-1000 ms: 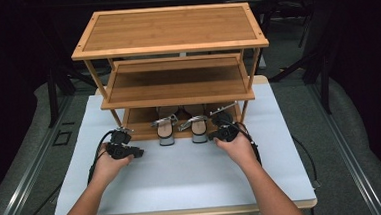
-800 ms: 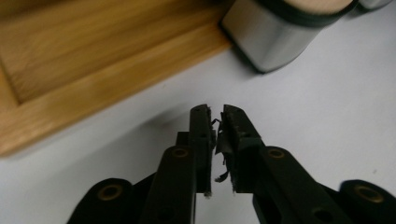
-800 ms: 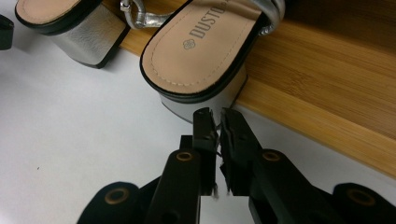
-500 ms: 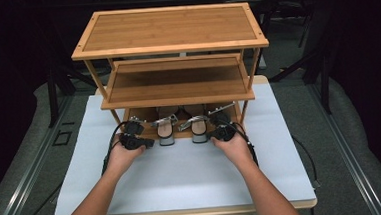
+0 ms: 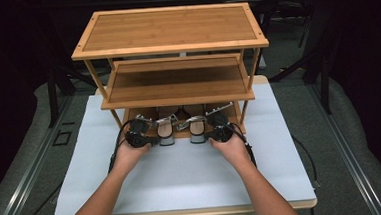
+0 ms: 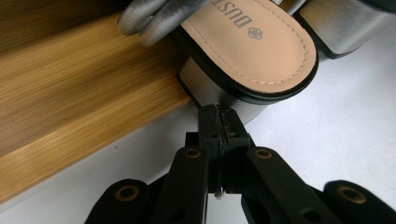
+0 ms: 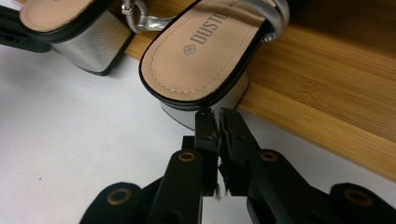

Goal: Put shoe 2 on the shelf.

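Two silver block-heeled sandals are being kept side by side at the front edge of the bamboo rack's (image 5: 175, 48) bottom shelf (image 6: 70, 93), heels overhanging onto the white table cover (image 5: 182, 173).

The left gripper (image 5: 139, 135) is being held at the heel of the left sandal (image 5: 166, 131); its jaws have just been closing and are now pressed together, nothing between them, tips against the heel block (image 6: 224, 100).

The right gripper (image 5: 220, 131) is being held at the heel of the right sandal (image 5: 198, 129); its jaws are almost together, a thin slit left, gripping nothing, tips just touching the heel block (image 7: 196, 112) under the tan insole (image 7: 201, 60).
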The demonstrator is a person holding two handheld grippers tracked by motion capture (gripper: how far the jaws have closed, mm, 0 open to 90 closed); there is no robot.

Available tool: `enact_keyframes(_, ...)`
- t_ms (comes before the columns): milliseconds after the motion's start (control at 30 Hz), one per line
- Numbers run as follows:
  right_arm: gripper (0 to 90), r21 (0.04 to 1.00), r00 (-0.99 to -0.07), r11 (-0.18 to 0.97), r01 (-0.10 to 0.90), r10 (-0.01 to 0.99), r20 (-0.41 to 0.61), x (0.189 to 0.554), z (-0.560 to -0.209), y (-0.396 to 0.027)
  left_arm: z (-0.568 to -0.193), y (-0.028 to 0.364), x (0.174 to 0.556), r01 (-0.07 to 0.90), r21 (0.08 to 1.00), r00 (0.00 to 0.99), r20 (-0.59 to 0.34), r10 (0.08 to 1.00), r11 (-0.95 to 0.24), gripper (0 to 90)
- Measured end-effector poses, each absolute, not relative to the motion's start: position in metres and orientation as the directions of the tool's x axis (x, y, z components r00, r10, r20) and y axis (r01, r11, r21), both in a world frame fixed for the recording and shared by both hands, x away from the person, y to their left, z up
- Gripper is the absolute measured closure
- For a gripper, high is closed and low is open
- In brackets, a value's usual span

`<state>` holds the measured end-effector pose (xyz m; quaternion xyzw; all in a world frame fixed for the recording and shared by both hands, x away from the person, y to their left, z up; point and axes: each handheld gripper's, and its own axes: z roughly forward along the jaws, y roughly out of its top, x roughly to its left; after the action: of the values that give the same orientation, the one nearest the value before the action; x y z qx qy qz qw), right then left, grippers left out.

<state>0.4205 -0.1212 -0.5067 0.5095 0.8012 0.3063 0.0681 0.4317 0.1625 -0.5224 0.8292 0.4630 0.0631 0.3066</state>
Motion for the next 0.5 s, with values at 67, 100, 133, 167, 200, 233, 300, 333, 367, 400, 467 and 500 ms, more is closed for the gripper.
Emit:
enact_keyframes(67,86.3,0.559,-0.476,0.296,0.774,0.855,0.207,0.4204,-0.5069,-0.1182,-0.5218,0.1613,0.4318,0.729,0.569,0.561,-0.18,0.808,-0.379,89.7)
enact_keyframes(100,86.3,0.56,-0.478,0.295,0.775,0.852,0.213,0.4201,-0.5068,-0.117,-0.5214,0.1606,0.4319,0.73,0.57,0.559,-0.18,0.809,-0.377,89.7)
enact_keyframes(133,86.3,0.561,-0.479,0.299,0.772,0.854,0.204,0.4202,-0.5071,-0.1163,-0.5209,0.1602,0.432,0.728,0.574,0.559,-0.18,0.809,-0.376,89.7)
enact_keyframes(167,86.3,0.563,-0.481,0.3,0.77,0.853,0.202,0.4201,-0.5072,-0.1156,-0.5201,0.1597,0.4322,0.727,0.574,0.561,-0.181,0.808,-0.377,89.7)
enact_keyframes(200,86.3,0.561,-0.478,0.298,0.773,0.854,0.205,0.4199,-0.5071,-0.1145,-0.5198,0.1592,0.4324,0.726,0.574,0.563,-0.181,0.807,-0.378,89.7)
enact_keyframes(233,86.3,0.561,-0.479,0.298,0.773,0.853,0.207,0.4199,-0.5071,-0.1141,-0.5196,0.1583,0.4322,0.728,0.574,0.561,-0.184,0.807,-0.376,89.7)
enact_keyframes(300,86.3,0.559,-0.482,0.301,0.772,0.851,0.209,0.42,-0.5072,-0.1128,-0.5195,0.1567,0.432,0.725,0.576,0.565,-0.182,0.805,-0.379,89.7)
enact_keyframes(333,86.3,0.562,-0.484,0.303,0.77,0.851,0.205,0.42,-0.5074,-0.1123,-0.5196,0.1562,0.4319,0.725,0.576,0.565,-0.185,0.804,-0.377,89.7)
enact_keyframes(367,86.3,0.562,-0.483,0.302,0.77,0.852,0.204,0.42,-0.5074,-0.1119,-0.5197,0.1561,0.432,0.725,0.576,0.566,-0.186,0.803,-0.378,89.7)
enact_keyframes(400,86.2,0.563,-0.48,0.299,0.77,0.854,0.204,0.4197,-0.5074,-0.1112,-0.5197,0.1563,0.4321,0.726,0.576,0.566,-0.188,0.803,-0.377,89.7)
enact_keyframes(467,86.2,0.564,-0.48,0.3,0.769,0.854,0.2,0.42,-0.5077,-0.1117,-0.5196,0.1568,0.4323,0.728,0.575,0.564,-0.192,0.803,-0.374,89.6)
enact_keyframes(500,86.2,0.561,-0.478,0.298,0.772,0.855,0.204,0.42,-0.5076,-0.1118,-0.5196,0.1568,0.4324,0.728,0.575,0.564,-0.192,0.803,-0.374,89.6)
